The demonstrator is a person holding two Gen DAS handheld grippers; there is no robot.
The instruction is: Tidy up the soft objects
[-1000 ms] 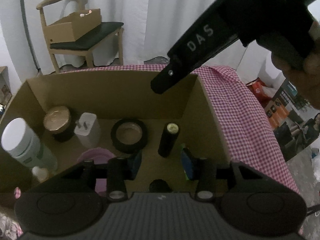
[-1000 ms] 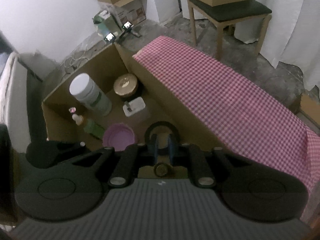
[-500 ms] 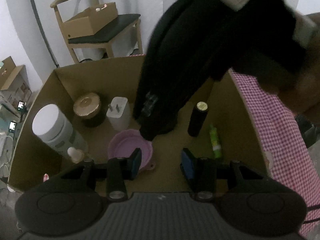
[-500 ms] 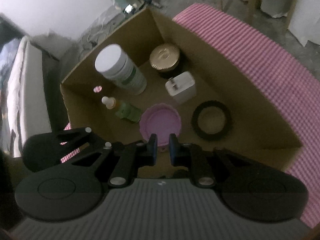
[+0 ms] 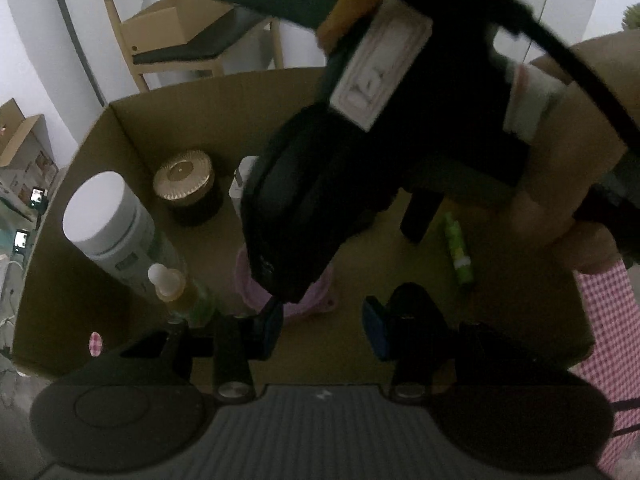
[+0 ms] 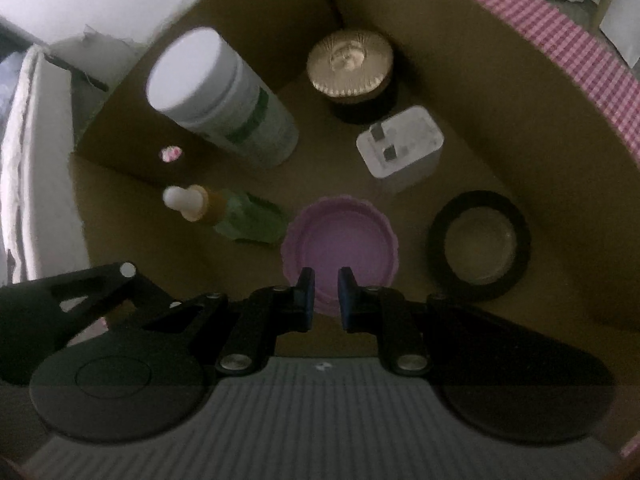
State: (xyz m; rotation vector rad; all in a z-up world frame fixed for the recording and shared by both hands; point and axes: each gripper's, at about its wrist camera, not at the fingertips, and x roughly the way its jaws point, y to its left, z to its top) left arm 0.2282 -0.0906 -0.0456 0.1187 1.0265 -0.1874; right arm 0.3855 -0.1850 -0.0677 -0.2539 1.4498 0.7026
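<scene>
Box: an open cardboard box (image 6: 460,40) with brown walls, seen from above in both wrist views; a pink-and-white checked cloth (image 6: 576,52) runs along its outer side.
Purple dish: a soft-looking, scalloped purple dish (image 6: 340,244) lies flat on the box floor near the middle, between the dropper bottle and the black ring.
Right gripper: the right gripper (image 6: 325,292) points steeply down into the box, its blue-padded jaws drawn close with only a slim gap and nothing between them; their tips hang over the near rim of the purple dish. Whether they touch it cannot be told.
Left gripper: the left gripper (image 5: 323,326) hangs over the near part of the box with its jaws a moderate way apart and empty; bare cardboard shows in the gap.
Hand: a person's hand (image 5: 560,216) grips the handle of the right gripper, whose dark body fills the upper middle of the left wrist view and hides much of the dish.
White bottle: a tall white-capped bottle (image 6: 216,100) stands by the far left corner.
Dropper bottle: a small green bottle with a white dropper top (image 6: 224,212) sits just left of the dish.
Gold-lidded jar: a dark jar with a ribbed gold lid (image 6: 350,64) stands by the far wall.
Charger: a white plug adapter (image 6: 400,148) stands prongs up, between the jar and the dish.
Black ring: a black ring-shaped item (image 6: 480,244) lies right of the dish, apart from it.
Green tube: a slim green tube (image 5: 458,248) lies flat on the box floor to the right.
Chair: a wooden chair (image 5: 192,44) carrying another cardboard box stands beyond.
</scene>
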